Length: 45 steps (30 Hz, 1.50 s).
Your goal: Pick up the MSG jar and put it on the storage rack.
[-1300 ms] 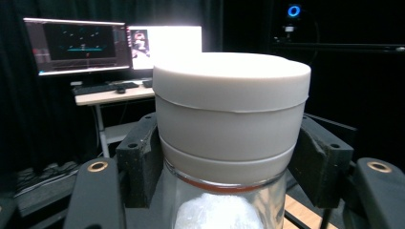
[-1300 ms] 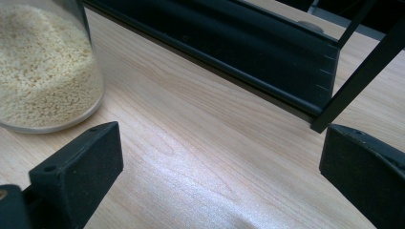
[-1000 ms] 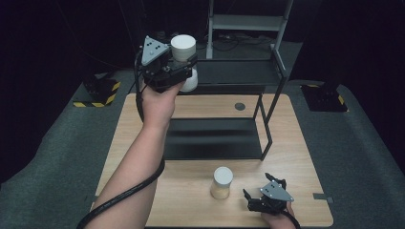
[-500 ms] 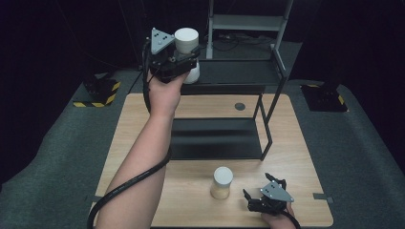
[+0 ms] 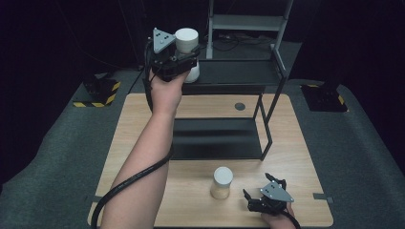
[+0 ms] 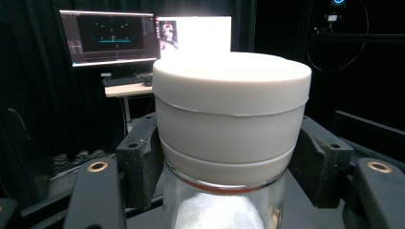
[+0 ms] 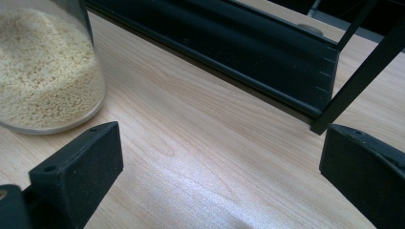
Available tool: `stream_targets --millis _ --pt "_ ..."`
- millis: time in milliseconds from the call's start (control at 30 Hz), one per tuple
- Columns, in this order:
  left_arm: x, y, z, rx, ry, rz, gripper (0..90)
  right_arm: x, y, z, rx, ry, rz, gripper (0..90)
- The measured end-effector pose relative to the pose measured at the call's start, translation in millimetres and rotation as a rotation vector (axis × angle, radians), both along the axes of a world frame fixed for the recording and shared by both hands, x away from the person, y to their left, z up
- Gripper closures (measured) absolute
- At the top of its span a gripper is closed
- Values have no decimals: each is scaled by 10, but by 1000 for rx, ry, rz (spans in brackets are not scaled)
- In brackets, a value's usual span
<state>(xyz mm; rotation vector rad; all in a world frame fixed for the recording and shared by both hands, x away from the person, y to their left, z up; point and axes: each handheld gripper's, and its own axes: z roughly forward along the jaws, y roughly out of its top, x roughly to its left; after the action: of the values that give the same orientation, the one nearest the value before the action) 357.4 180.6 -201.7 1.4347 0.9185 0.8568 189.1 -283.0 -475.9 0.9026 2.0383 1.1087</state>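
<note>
Left gripper (image 5: 184, 64), upper centre-left of the high view, is raised at the level of the black shelf unit's (image 5: 267, 119) top tier. Its jaws are clamped on a white-lidded glass jar (image 5: 187, 45), one pad on each side just below the lid. In the left gripper view the jar (image 6: 231, 138) stands upright between the pads; white contents visible through the glass below the lid.

Right gripper (image 5: 264, 199), lower right of the high view, sits low over the wooden table (image 5: 305, 157). Jaws wide apart, holding nothing; bare tabletop between them in the right gripper view.

Second jar (image 5: 222, 182), white lid, pale grains inside, stands on the table near the front edge, just left of the right gripper, not touching it. It appears at upper left of the right gripper view (image 7: 45, 71).
</note>
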Motion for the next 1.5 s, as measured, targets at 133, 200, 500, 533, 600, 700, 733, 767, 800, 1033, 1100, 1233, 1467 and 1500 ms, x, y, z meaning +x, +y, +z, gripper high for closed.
stream_targets --millis 133,200,500,533,600,700,733,767,800,1033,1100,1233,1467,1500 --pt "5 3 -18 3 2 -3 347 -1 0 -1 0 0 -1 2" --pt "4 8 -37 0 -1 -1 347 -2 1 -1 0 0 0 2" --pt "-1 24 -97 -1 -21 -8 344 -1 5 1 -1 1 -2 2" --pt "-3 20 -104 -5 -21 -7 343 -1 6 1 -2 1 -2 2" --pt "-7 16 -103 -10 -17 -5 343 -1 7 1 -3 0 -1 2" --pt "-3 10 -86 -14 -8 -4 341 2 10 4 -5 2 -2 2" --pt "0 13 -84 -15 -6 -5 341 4 12 5 -5 3 -2 2" --pt "2 17 -86 -18 -5 -6 340 4 13 5 -5 3 -3 2" --pt "2 22 -88 -18 -5 -8 340 1 12 4 -4 2 -4 2" --pt "-1 21 -58 -32 16 -8 326 0 -10 0 6 2 0 2" --pt "-6 -16 -53 -37 23 10 269 5 -16 2 9 6 2 2" --pt "-15 -73 -72 -44 23 24 73 14 -25 5 20 13 -4 2" --pt "-94 -44 -76 -28 5 7 4 13 -2 10 3 11 0 2" --pt "-104 -40 -74 -27 10 6 4 14 0 11 1 10 1 2"
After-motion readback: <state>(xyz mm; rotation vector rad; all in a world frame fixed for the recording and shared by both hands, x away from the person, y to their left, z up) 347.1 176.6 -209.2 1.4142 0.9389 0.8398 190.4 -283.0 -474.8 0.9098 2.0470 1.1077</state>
